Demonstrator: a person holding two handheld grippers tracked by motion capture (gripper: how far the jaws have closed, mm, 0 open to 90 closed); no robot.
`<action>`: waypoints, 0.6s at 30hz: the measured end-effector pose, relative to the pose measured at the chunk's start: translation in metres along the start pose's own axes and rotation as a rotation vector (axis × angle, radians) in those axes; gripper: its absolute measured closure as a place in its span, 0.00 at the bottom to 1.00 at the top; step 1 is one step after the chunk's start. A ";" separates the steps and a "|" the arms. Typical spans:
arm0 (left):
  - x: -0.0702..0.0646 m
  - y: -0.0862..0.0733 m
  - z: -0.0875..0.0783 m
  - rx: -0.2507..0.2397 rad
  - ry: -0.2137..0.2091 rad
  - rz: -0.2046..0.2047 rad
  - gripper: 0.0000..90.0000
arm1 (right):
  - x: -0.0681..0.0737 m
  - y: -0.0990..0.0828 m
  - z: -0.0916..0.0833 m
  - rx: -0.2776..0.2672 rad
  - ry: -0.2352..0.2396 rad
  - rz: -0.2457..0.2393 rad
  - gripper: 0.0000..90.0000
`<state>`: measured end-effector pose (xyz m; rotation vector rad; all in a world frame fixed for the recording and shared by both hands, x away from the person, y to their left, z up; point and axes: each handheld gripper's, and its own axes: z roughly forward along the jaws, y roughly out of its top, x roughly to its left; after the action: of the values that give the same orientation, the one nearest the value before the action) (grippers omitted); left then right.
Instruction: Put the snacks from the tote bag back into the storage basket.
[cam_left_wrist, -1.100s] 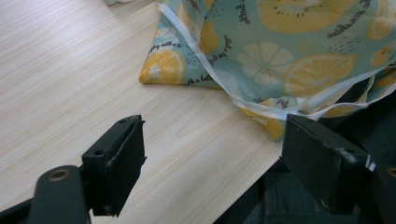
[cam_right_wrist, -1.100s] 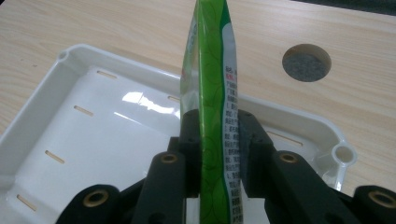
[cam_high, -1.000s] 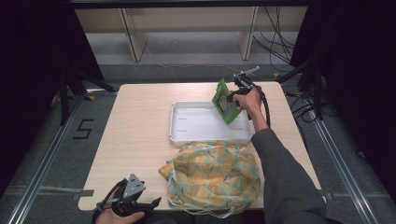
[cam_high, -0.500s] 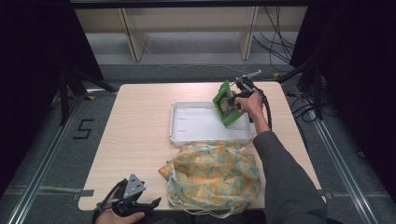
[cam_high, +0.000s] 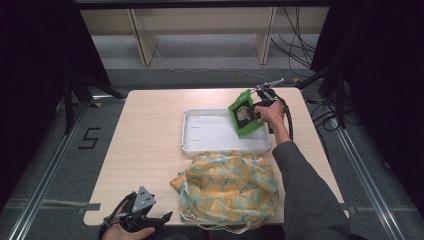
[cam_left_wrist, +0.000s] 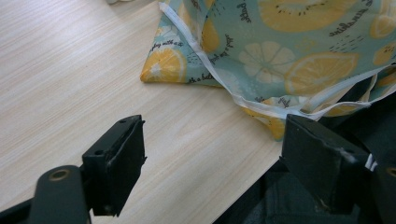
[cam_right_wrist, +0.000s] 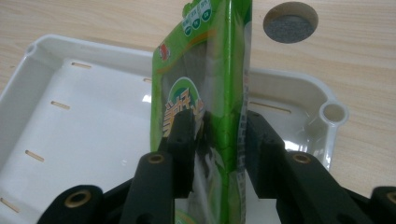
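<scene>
**One pouch hanging upright over the tray**

Right gripper (cam_right_wrist: 212, 140) is loosening around the green pouch (cam_right_wrist: 205, 93), its jaws just opening, long axis vertical above the white tray (cam_high: 200, 145). Left gripper (cam_left_wrist: 212, 158) is idling, released, beside the fruit-print bag (cam_left_wrist: 280, 51).

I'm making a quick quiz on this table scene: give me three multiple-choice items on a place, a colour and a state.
1. Where is the green packet?
A over the white tray
B under the fruit-print bag
C on the floor

2. What colour is the tray?
A red
B white
C black

3. How do the left tongs stand?
A shut on the bag
B shut on the packet
C open, holding nothing

Answers: 1 A, the right tongs hold it above the tray; 2 B, plainly white; 3 C, bare table between the jaws.
</scene>
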<state>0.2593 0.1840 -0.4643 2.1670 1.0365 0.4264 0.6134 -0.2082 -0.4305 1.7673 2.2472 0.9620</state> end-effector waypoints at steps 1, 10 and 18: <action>0.000 0.000 0.000 0.000 0.000 -0.001 0.23 | -0.003 0.000 0.000 0.008 0.002 -0.027 0.74; 0.000 0.000 0.000 -0.005 0.000 0.000 0.23 | -0.004 -0.003 0.001 0.014 -0.014 0.037 0.73; 0.000 0.000 0.000 -0.003 0.000 0.000 0.24 | -0.003 -0.003 -0.005 0.012 -0.011 0.024 0.71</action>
<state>0.2591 0.1837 -0.4643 2.1643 1.0357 0.4279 0.6094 -0.2132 -0.4294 1.8047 2.2347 0.9426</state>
